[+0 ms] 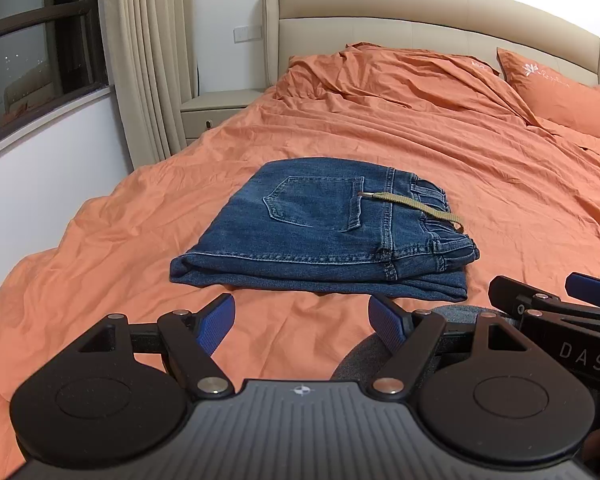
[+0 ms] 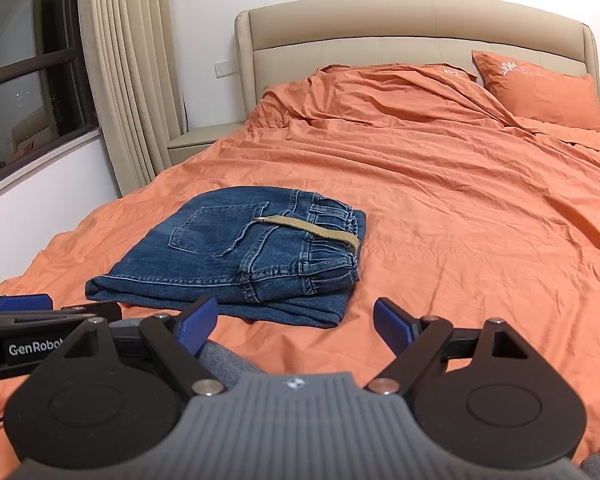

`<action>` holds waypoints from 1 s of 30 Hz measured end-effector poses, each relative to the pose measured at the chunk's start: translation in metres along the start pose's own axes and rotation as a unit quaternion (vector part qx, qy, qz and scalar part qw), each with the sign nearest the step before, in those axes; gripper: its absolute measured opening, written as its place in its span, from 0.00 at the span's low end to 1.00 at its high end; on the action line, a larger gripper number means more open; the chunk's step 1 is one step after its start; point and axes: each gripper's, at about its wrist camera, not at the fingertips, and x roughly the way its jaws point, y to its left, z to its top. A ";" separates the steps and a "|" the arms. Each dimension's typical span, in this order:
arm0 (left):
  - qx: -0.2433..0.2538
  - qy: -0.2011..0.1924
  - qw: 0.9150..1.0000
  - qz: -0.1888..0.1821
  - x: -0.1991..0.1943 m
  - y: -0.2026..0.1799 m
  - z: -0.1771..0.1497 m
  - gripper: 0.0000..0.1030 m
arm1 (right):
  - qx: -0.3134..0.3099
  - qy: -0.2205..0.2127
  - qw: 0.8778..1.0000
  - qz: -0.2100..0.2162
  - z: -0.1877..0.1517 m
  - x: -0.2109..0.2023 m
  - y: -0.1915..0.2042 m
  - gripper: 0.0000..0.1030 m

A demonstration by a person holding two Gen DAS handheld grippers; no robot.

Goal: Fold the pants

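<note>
A pair of blue denim pants (image 1: 320, 232) lies folded into a compact rectangle on the orange bed sheet (image 1: 440, 152), back pocket up, with a tan drawstring (image 1: 420, 206) across the waistband. They also show in the right wrist view (image 2: 236, 256). My left gripper (image 1: 302, 320) is open and empty, just short of the pants' near edge. My right gripper (image 2: 296, 324) is open and empty, near the pants' front right corner. Each gripper shows at the edge of the other's view, the right one (image 1: 560, 304) and the left one (image 2: 32, 312).
An orange pillow (image 1: 556, 92) and a rumpled orange duvet (image 1: 400, 72) lie by the beige headboard (image 1: 420, 12). A beige nightstand (image 1: 216, 112), curtains (image 1: 148, 52) and a dark window (image 1: 32, 52) stand on the left. Grey fabric (image 2: 228, 360) shows under the grippers.
</note>
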 end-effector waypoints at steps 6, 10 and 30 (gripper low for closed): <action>0.001 0.000 1.000 0.000 0.000 0.000 0.000 0.86 | 0.002 0.002 1.000 0.001 0.000 0.000 -0.001 0.79; 0.001 0.000 1.000 0.000 0.000 -0.001 0.000 0.86 | 0.002 0.001 1.000 0.001 0.000 0.000 -0.001 0.79; 0.005 0.000 1.000 0.003 -0.002 -0.001 0.001 0.86 | 0.004 0.001 1.000 0.001 -0.001 0.000 0.000 0.79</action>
